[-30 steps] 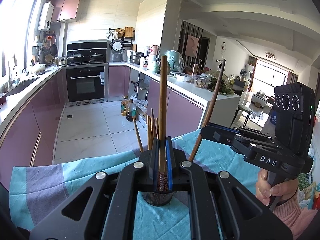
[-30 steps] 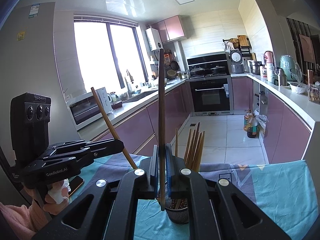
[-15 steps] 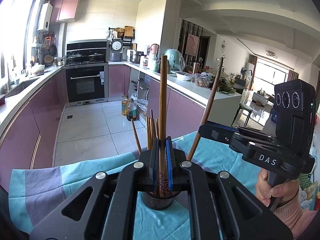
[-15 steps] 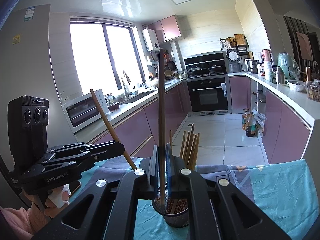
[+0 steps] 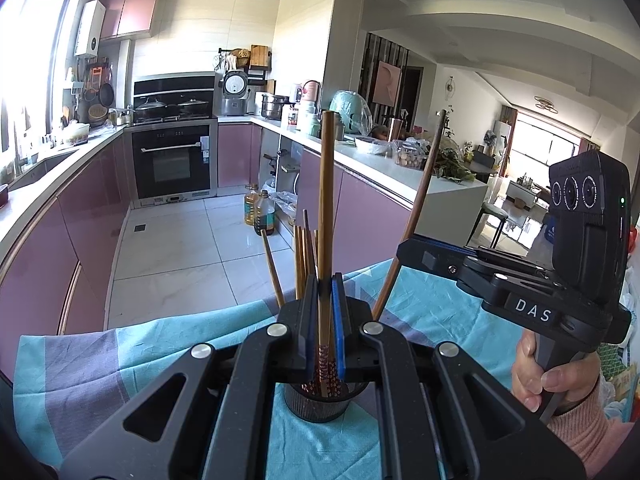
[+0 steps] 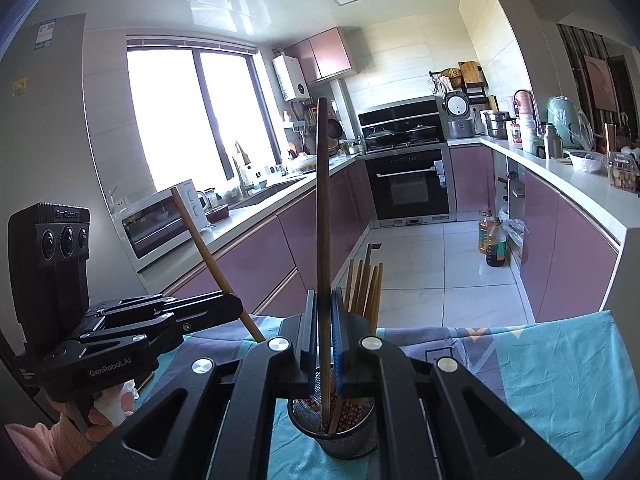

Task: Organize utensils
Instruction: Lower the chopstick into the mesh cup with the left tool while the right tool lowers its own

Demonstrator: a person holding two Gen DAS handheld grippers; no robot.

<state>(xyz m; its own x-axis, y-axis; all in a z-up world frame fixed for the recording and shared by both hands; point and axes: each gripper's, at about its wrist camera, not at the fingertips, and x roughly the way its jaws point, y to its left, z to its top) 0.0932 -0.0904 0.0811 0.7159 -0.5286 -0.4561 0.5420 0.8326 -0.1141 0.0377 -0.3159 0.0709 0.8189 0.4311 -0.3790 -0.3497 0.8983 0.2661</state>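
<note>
Over the last second both chopsticks have been lowered, and their patterned lower ends are now seen inside the mesh holder rather than above its rim. This is judged to mean that both insertions are nearly done and that only the release is left.

The left gripper is closed on a light brown chopstick, which is held upright with its decorated tip inside the cup. The right gripper is closed on a darker chopstick, also held nearly upright, and its lower end is seen passing the rim and reaching down among the tips already in the cup. In each wrist view the other gripper's stick appears tilted, which is put down to the viewing angle.

The mesh holder stands on the teal and grey tablecloth, near the cloth's front edge and just below both sets of jaws. It is a small dark cup of fine wire mesh with a round rim. A bundle of other chopsticks is already standing in it, leaning towards its far side, thin, straight and of pale wood, with red-patterned ends showing through the mesh. Whether either held stick touches the cup's bottom cannot be told.
</note>
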